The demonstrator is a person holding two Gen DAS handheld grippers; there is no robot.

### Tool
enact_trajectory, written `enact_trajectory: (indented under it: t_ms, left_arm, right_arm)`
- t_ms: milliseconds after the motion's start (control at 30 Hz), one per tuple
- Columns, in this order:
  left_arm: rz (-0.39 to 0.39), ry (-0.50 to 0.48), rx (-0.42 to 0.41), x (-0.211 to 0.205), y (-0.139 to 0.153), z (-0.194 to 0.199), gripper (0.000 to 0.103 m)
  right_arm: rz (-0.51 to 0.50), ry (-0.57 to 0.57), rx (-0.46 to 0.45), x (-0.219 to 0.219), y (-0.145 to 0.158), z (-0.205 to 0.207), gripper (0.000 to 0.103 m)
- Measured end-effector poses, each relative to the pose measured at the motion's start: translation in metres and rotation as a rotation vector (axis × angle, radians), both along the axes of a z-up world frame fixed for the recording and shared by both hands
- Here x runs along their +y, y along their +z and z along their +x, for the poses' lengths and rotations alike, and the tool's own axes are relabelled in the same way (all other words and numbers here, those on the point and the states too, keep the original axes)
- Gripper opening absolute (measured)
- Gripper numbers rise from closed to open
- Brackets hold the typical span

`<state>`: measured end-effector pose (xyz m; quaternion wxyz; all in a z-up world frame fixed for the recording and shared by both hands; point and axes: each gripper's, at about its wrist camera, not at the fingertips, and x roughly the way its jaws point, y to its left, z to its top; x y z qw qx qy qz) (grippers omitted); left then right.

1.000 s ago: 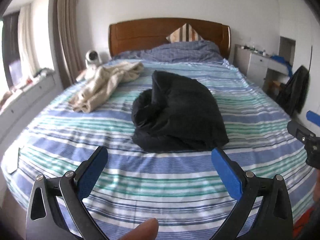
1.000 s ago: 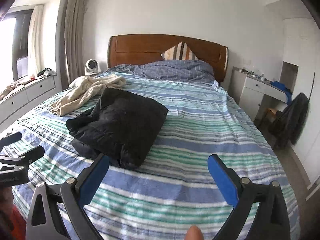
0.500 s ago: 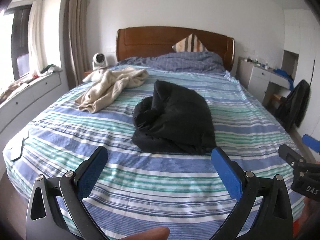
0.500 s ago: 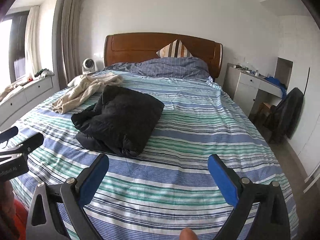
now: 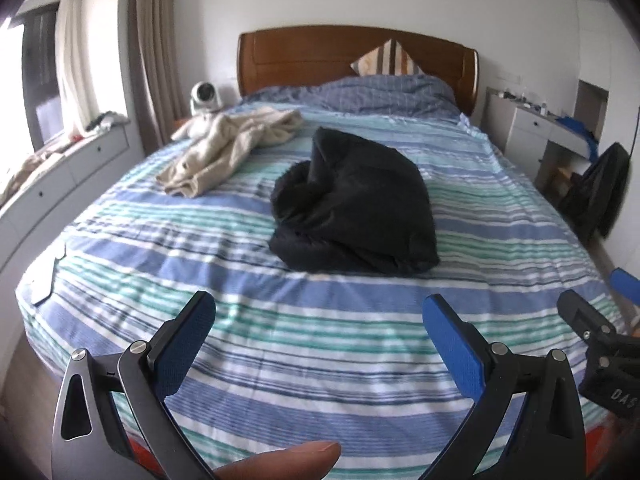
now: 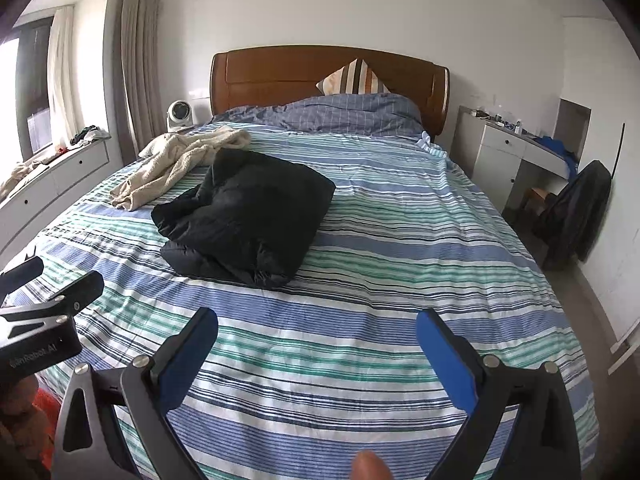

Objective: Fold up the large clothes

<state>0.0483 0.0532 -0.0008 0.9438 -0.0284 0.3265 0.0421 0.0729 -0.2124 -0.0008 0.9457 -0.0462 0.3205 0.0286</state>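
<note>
A folded black padded garment (image 5: 356,208) lies in the middle of the striped bed (image 5: 320,340); it also shows in the right wrist view (image 6: 248,216). A crumpled beige garment (image 5: 228,152) lies at the bed's far left, also in the right wrist view (image 6: 180,160). My left gripper (image 5: 318,320) is open and empty, held above the bed's foot, well short of the black garment. My right gripper (image 6: 316,332) is open and empty, beside it to the right. Each gripper shows at the edge of the other's view.
A wooden headboard (image 5: 352,56) with pillows and a blue duvet (image 5: 360,92) is at the far end. A white dresser (image 6: 504,156) and a dark jacket on a chair (image 6: 576,212) stand right. A window ledge with drawers (image 5: 60,168) runs along the left.
Both grippers have drawn back and risen from the bed, so the black garment looks farther away. Both stay open and empty. The garments have not moved.
</note>
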Motion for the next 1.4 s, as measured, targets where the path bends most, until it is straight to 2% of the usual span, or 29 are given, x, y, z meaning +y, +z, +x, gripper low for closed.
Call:
enact_trajectory:
  t_ms: [133, 400, 633, 1033, 1400]
  left_arm:
    - [0.006, -0.005, 0.019, -0.004, 0.001, -0.002, 0.103]
    - [0.064, -0.002, 0.014, -0.012, 0.007, -0.006, 0.103]
    - [0.079, 0.005, -0.002, -0.012, 0.014, -0.011, 0.103]
    - [0.058, -0.003, 0.033, -0.01, 0.005, -0.009, 0.102]
    - [0.066, -0.017, 0.03, -0.014, 0.008, -0.009, 0.102]
  right_arm:
    - [-0.015, -0.008, 0.019, 0.002, -0.002, -0.001, 0.101]
    - [-0.023, 0.003, 0.013, 0.005, 0.004, -0.009, 0.101]
    - [-0.032, 0.003, 0.019, 0.005, 0.007, -0.014, 0.101]
    - [-0.038, -0.002, 0.033, 0.003, 0.007, -0.019, 0.101]
    - [-0.041, -0.003, 0.04, 0.004, 0.007, -0.019, 0.101]
